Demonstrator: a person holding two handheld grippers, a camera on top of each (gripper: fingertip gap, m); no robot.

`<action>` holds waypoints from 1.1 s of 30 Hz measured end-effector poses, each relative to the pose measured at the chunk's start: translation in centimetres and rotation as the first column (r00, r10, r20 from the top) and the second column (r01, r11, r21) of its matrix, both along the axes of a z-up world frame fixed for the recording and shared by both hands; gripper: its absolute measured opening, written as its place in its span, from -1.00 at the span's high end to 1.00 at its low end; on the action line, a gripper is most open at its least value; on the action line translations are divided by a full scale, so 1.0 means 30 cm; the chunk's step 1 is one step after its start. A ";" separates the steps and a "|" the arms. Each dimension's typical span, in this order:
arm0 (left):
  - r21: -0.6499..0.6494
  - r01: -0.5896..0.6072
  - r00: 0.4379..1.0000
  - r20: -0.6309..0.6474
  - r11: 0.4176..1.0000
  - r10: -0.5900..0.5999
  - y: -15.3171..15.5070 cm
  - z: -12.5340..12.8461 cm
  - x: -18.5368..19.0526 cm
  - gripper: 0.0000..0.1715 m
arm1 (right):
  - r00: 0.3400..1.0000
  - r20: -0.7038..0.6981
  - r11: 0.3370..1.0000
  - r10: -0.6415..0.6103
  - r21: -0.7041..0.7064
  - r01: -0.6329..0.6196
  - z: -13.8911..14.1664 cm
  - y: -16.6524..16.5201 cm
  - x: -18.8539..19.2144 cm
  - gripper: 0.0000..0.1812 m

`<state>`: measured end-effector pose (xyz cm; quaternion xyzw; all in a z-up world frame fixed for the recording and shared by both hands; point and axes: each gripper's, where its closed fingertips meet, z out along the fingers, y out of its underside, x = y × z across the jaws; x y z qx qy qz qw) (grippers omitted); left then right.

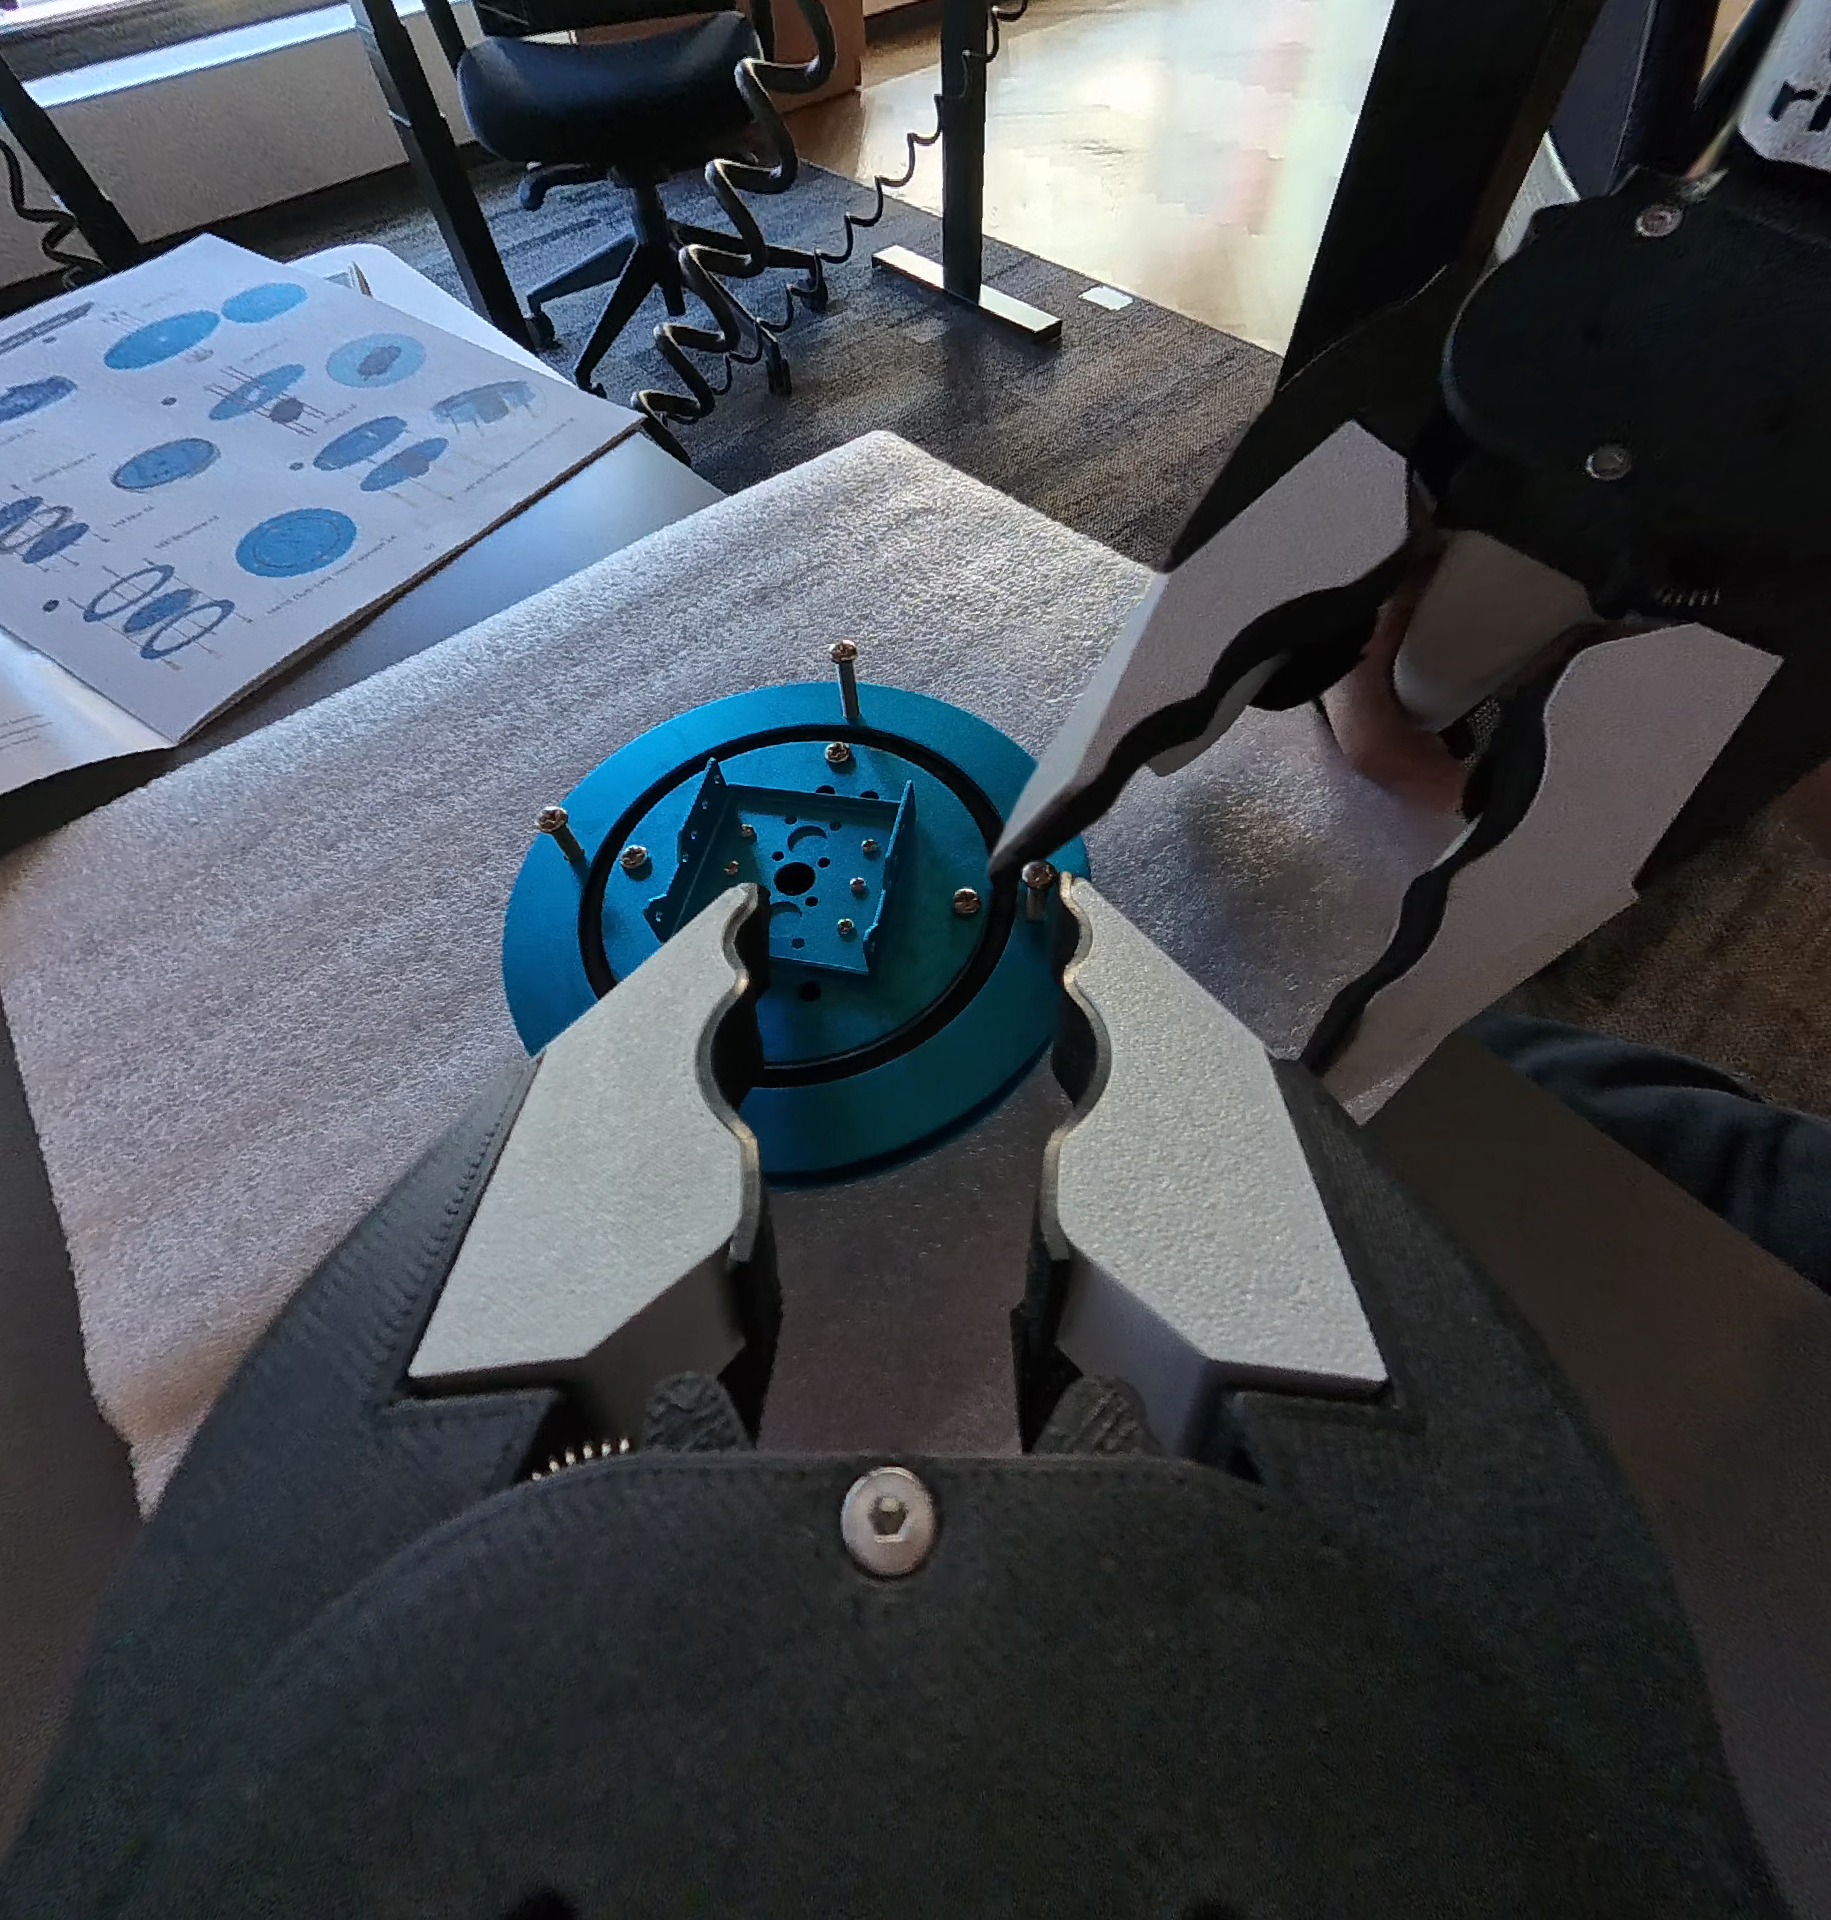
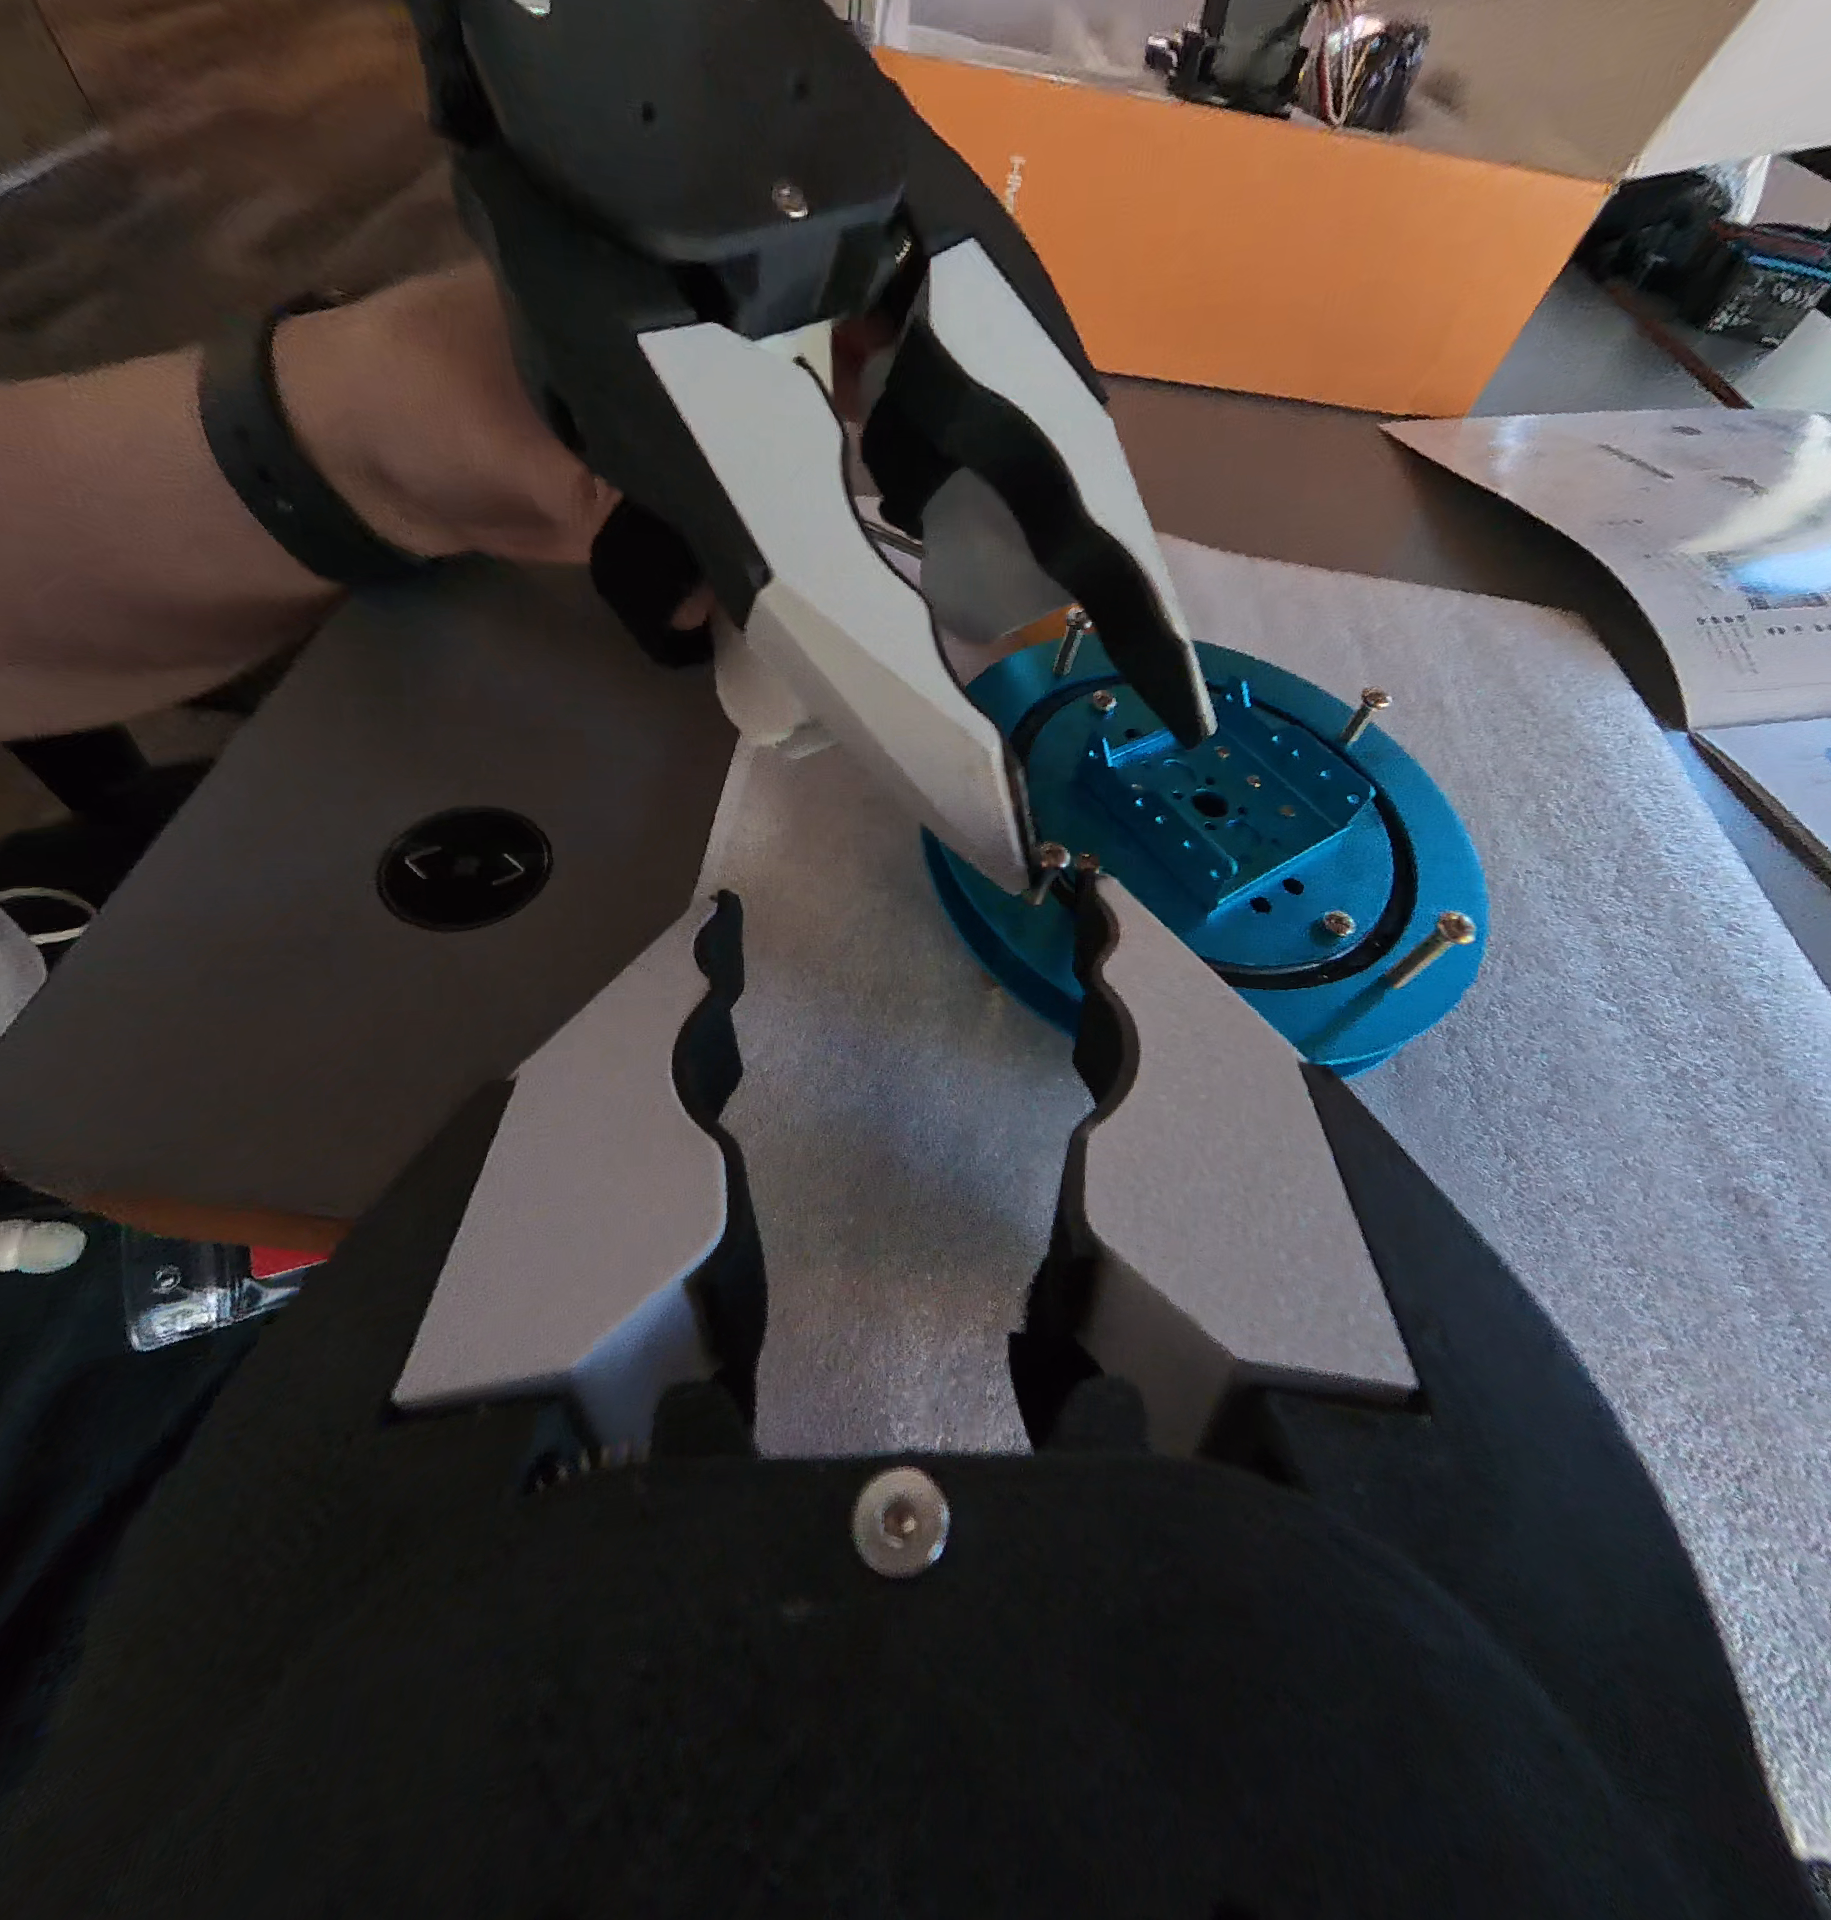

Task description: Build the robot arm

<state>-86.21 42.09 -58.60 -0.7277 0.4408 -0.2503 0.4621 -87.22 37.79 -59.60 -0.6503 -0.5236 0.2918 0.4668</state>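
Note:
A round blue metal disc (image 1: 620, 883) with a black ring and a blue U-bracket (image 1: 786, 873) at its centre lies on a grey foam mat (image 1: 267, 935). Long screws stand up from its rim. My left gripper (image 1: 911, 904) is open, its tips over the disc's near side. Its right fingertip is beside one upright screw (image 1: 1038, 883). My right gripper (image 2: 909, 894) is open at the disc's (image 2: 1410, 987) edge, with its right fingertip touching or almost touching that same screw (image 2: 1046, 862). The left gripper (image 2: 1103, 795) shows from above in the right wrist view. The right gripper (image 1: 1155, 961) enters the left wrist view from the upper right.
An open booklet (image 1: 215, 468) with blue diagrams lies left of the mat and shows in the right wrist view (image 2: 1721, 540). An orange cardboard box (image 2: 1254, 239) stands behind. A grey flat device (image 2: 371, 883) lies by a person's hand (image 2: 423, 447). An office chair (image 1: 630, 125) stands beyond the table.

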 end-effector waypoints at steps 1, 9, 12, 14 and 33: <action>-0.001 -0.001 1.000 0.000 1.000 0.001 0.000 0.000 0.000 0.38 | 1.000 -0.007 1.000 0.007 0.004 -0.007 0.003 -0.008 0.000 0.34; 0.004 0.011 1.000 0.005 1.000 -0.011 -0.008 0.004 0.002 0.39 | 0.999 -0.032 1.000 -0.025 0.005 0.025 0.038 -0.008 0.045 0.28; 0.009 0.020 0.999 -0.028 1.000 -0.020 -0.019 0.002 -0.006 0.37 | 0.999 0.036 0.999 0.003 0.033 -0.004 0.027 -0.011 0.039 -0.03; 0.046 0.014 0.998 -0.070 0.999 -0.010 -0.017 0.012 -0.023 0.37 | 0.992 0.116 0.998 0.039 0.053 -0.045 -0.012 -0.019 0.037 -0.15; 0.052 -0.011 0.992 -0.129 0.999 0.017 0.015 0.018 0.000 0.26 | 0.988 -0.059 0.990 0.141 0.012 -0.141 0.028 -0.053 -0.017 0.00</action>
